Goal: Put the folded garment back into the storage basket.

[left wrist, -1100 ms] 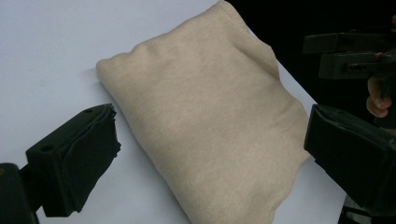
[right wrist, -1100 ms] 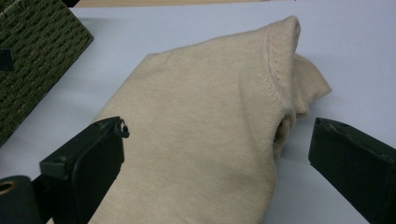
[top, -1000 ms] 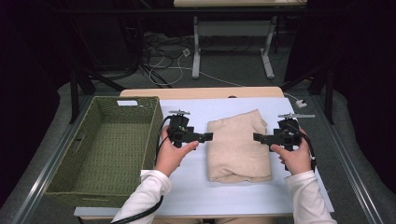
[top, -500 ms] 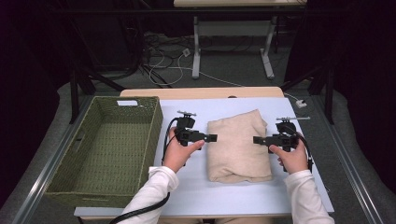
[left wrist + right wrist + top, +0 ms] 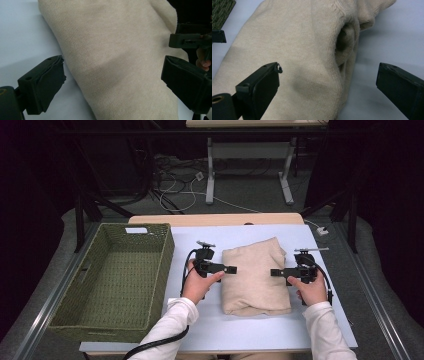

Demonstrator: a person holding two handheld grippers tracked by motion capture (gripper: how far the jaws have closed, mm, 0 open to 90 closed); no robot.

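Jaws: we find both pairs spread wide, gripping nothing. Left gripper [image 5: 231, 269] at the sweater's left edge; right gripper [image 5: 274, 271] at its right edge, the two facing each other. Sweater [image 5: 256, 276]: beige knit, folded, lying mid-desk [image 5: 200, 330]. Basket [image 5: 112, 282]: green woven, at the desk's left, beside the left hand [image 5: 199, 285].

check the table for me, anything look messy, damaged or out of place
Nothing stands out. The folded beige sweater lies flat on the table between the left gripper and the right gripper, both open. The green woven basket sits upright at the left. The sweater's edges bunch a little, but nothing is torn or spilled.
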